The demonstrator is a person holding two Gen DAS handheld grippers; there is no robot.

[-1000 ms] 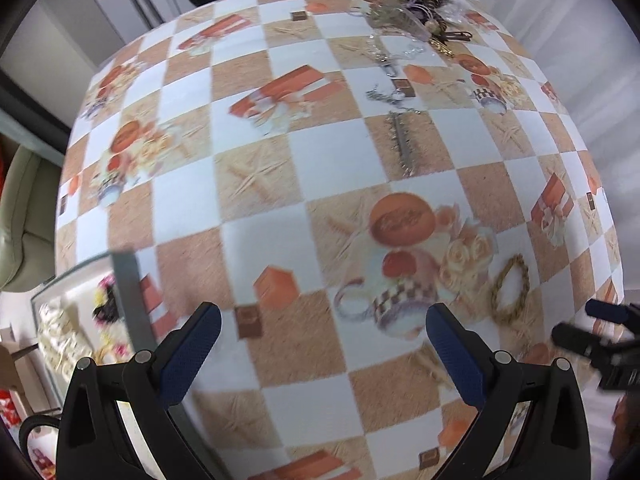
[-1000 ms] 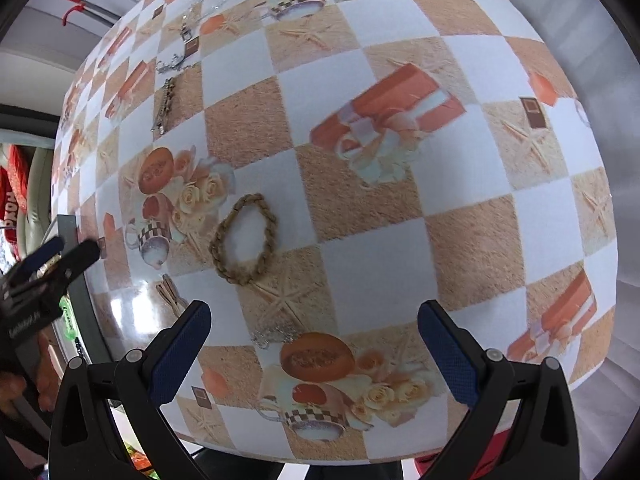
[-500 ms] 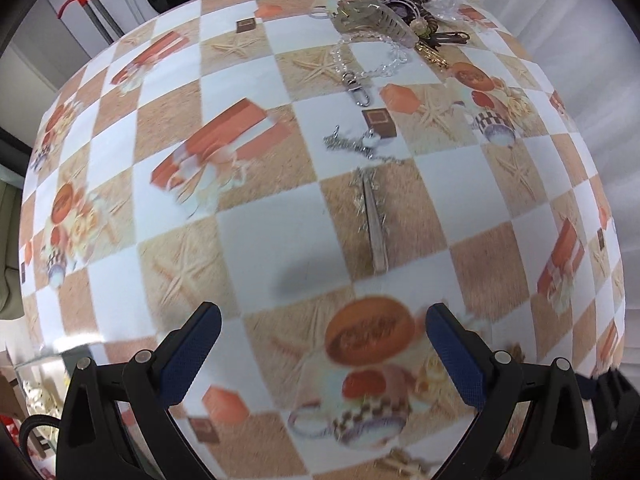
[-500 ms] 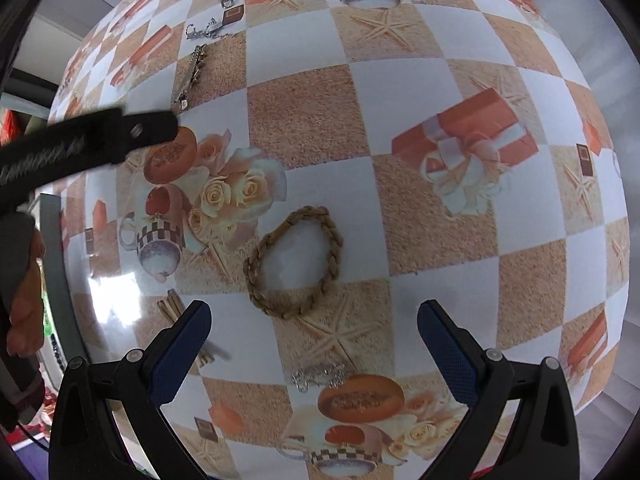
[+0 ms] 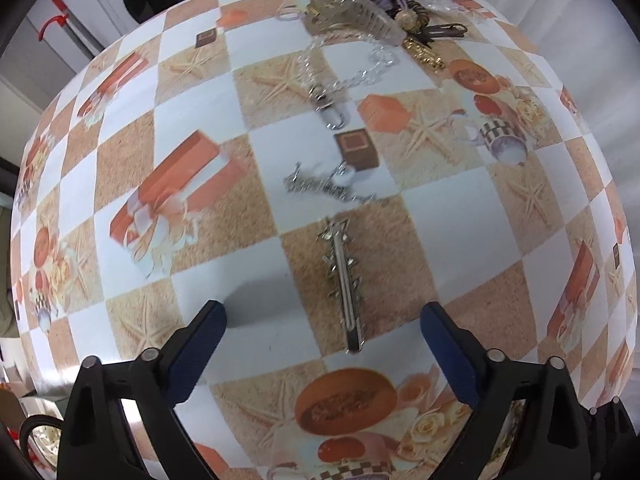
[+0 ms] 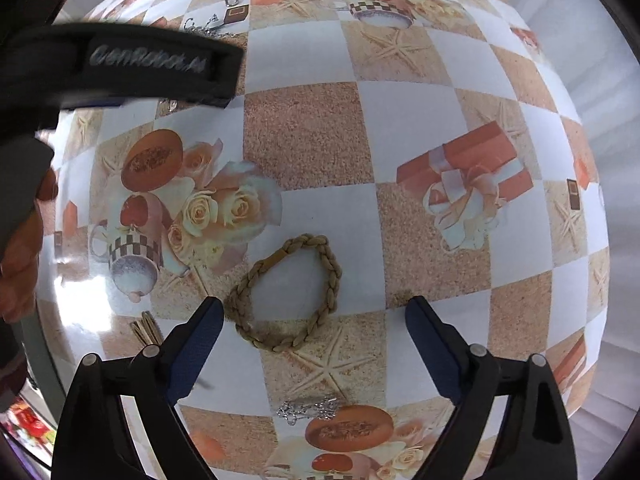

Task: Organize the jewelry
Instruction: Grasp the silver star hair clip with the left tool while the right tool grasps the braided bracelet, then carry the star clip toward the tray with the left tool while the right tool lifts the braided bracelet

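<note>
A silver spiked bar clip (image 5: 343,280) lies lengthwise on the checkered tablecloth (image 5: 460,220). My left gripper (image 5: 323,312) points down over its near end; the jaws are closing, wide apart, with the clip between them untouched. In the right wrist view a golden braided bracelet (image 6: 334,276) lies in a loop. My right gripper (image 6: 314,306) hovers over it. Its jaws are closing too, the bracelet lies between them, and the pads do not press on it. The left gripper's black body (image 6: 152,62) crosses the upper left of that view.
A crumpled silver chain (image 5: 332,190), a clear bead chain with a clasp (image 5: 340,80) and a pile of jewelry (image 5: 384,8) lie farther up the table. A small silver chain (image 6: 310,408) and gold pins (image 6: 146,328) lie near the bracelet. A person's hand (image 6: 20,264) is at the left.
The left gripper moved up the table until the spiked clip lay between its fingers, and the tray left its view. The right gripper shifted over the braided bracelet. Both pairs of jaws narrowed slightly.
</note>
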